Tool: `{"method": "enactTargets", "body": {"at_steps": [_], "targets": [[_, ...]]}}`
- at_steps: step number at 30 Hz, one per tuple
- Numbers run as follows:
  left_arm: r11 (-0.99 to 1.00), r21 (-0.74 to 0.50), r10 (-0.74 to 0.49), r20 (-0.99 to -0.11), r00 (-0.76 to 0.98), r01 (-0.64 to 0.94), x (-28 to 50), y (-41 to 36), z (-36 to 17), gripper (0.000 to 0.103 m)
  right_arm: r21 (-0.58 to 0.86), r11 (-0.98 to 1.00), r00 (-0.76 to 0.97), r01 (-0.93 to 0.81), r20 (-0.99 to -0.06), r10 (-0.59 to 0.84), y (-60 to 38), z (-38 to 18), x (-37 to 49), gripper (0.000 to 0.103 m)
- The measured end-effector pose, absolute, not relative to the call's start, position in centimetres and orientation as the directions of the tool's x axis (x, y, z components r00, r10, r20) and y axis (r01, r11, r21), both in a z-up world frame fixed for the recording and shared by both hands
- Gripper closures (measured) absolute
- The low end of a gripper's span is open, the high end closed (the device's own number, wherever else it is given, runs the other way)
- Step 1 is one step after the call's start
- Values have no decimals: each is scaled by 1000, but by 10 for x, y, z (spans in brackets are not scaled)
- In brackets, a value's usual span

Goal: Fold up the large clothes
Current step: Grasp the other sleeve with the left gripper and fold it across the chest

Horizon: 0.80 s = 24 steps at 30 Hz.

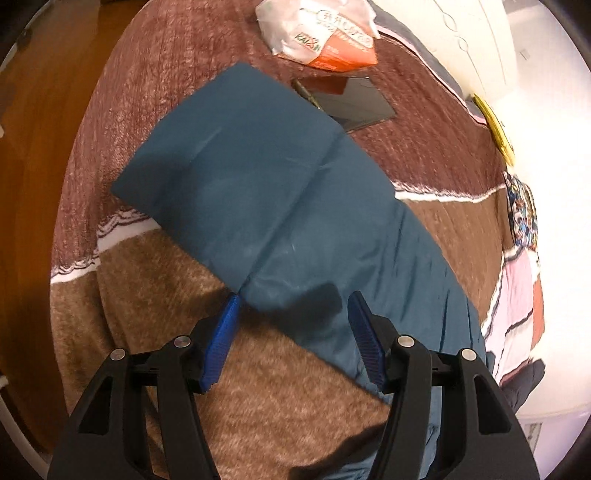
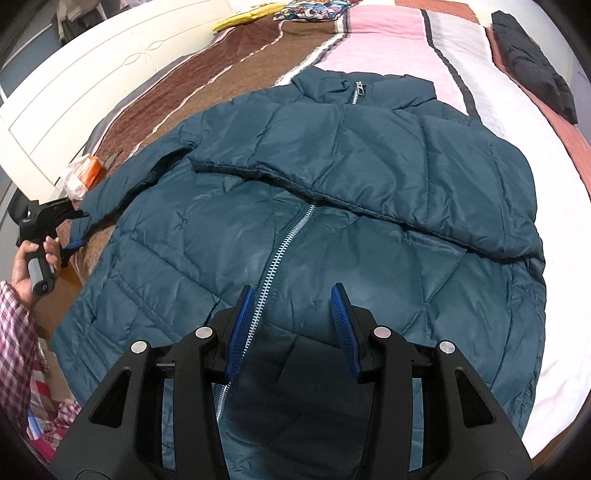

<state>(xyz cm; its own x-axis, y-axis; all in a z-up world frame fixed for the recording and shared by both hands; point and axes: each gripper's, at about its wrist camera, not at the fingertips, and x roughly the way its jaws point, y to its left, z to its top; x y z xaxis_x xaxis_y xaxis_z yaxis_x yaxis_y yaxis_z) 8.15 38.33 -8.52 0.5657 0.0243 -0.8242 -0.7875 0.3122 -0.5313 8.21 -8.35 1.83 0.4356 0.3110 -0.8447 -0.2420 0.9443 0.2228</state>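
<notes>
A teal quilted jacket (image 2: 332,229) lies front up on the bed, its silver zipper (image 2: 284,251) running down the middle. Its right sleeve (image 2: 369,184) is folded across the chest. Its left sleeve (image 1: 258,192) stretches out flat over the brown blanket. My left gripper (image 1: 293,299) is open, its blue fingers straddling the near edge of that sleeve; it also shows in the right wrist view (image 2: 74,229) at the sleeve's end. My right gripper (image 2: 291,291) is open and empty, hovering above the jacket's lower front by the zipper.
A brown and pink striped blanket (image 1: 155,332) covers the bed. An orange and white packet (image 1: 325,33) and a dark tablet (image 1: 354,99) lie beyond the sleeve. A white headboard (image 2: 92,92) stands at the far left. A black garment (image 2: 532,62) lies at the far right.
</notes>
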Motion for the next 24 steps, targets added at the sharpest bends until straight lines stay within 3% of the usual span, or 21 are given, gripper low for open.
{"method": "enactTargets", "body": {"at_steps": [4, 7, 9, 11, 17, 24], "targets": [[259, -539, 18, -827, 562, -801, 87, 390, -96, 44, 225, 946, 436, -232, -846, 308, -86, 18, 83, 60], [242, -533, 36, -830, 557, -811, 87, 394, -95, 64, 226, 947, 438, -228, -845, 307, -87, 18, 83, 60], [273, -538, 51, -820, 570, -797, 86, 395, -89, 91, 227, 947, 439, -228, -844, 308, -88, 18, 82, 60], [320, -544, 77, -801, 594, -776, 84, 392, -74, 96, 230, 947, 440, -225, -843, 309, -89, 18, 82, 60], [489, -545, 149, -717, 681, -681, 85, 364, -7, 98, 242, 947, 456, -211, -833, 314, -97, 22, 80, 60], [734, -518, 95, -562, 822, -439, 110, 286, 87, 99, 267, 951, 495, -154, -812, 308, -125, 29, 75, 60]]}}
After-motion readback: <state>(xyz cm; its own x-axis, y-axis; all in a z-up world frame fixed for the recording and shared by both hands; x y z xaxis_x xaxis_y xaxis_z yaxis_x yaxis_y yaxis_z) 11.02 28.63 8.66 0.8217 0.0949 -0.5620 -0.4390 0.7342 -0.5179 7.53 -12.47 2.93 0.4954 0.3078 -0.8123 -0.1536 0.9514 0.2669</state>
